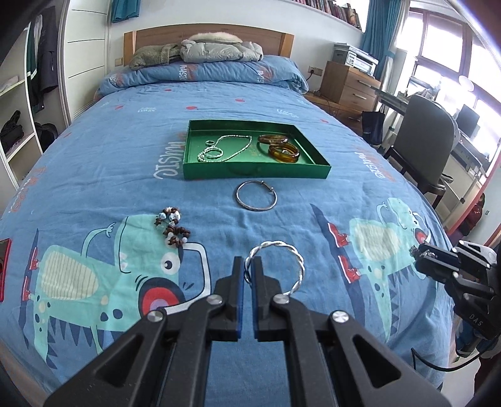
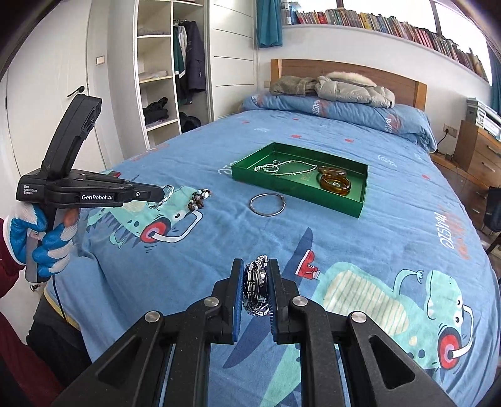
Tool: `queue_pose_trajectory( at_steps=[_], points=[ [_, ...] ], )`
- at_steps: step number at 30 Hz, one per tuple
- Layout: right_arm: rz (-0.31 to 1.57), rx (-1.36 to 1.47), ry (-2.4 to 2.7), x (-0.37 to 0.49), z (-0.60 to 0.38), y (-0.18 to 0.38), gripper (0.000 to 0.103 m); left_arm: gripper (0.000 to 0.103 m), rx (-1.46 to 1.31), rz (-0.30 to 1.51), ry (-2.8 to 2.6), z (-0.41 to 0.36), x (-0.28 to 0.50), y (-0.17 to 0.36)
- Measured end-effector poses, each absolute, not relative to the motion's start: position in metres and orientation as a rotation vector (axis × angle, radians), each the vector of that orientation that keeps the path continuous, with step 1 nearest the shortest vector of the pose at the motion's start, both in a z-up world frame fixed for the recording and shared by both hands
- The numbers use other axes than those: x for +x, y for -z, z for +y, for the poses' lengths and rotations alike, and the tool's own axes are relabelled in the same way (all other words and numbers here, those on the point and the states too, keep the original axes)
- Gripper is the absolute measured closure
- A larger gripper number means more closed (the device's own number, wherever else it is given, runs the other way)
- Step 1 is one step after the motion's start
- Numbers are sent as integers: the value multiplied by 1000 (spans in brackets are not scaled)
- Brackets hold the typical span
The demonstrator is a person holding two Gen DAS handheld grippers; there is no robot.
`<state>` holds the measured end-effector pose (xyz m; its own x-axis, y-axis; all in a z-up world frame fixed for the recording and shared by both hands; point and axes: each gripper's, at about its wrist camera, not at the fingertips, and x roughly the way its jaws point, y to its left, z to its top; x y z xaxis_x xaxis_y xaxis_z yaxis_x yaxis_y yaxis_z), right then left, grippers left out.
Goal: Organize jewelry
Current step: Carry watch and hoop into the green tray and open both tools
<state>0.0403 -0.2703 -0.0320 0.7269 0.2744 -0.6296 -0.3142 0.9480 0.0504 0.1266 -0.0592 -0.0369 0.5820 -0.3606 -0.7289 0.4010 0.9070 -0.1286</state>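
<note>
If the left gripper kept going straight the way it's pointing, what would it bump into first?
Probably the plain silver bangle on the blue bedspread, then the green tray just beyond. The left gripper, holding a twisted silver bangle, points downward, so depth is uncertain.

Bed [image 1: 125, 150]: blue dinosaur-print cover, wooden headboard [image 1: 150, 37]. Folded duvet [image 1: 219, 72] at the head, grey padded jacket [image 1: 219, 48] and fleece garment [image 1: 150, 54] lying on it. Open white wardrobe [image 2: 156, 78] holding hung and folded clothes. Wall shelf of books [image 2: 391, 23]. Wooden drawer unit [image 1: 350, 84] carrying a printer [image 1: 353, 58]. Dark chair [image 1: 422, 141]. Teal curtains [image 1: 375, 34].
</note>
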Motion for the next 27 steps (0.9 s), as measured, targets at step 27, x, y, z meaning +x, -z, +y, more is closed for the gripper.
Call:
queue_pose_trajectory(
  at_steps=[27],
  points=[
    [522, -39, -256, 125, -290, -43, 89, 99, 51, 744, 426, -70, 219, -18]
  ],
)
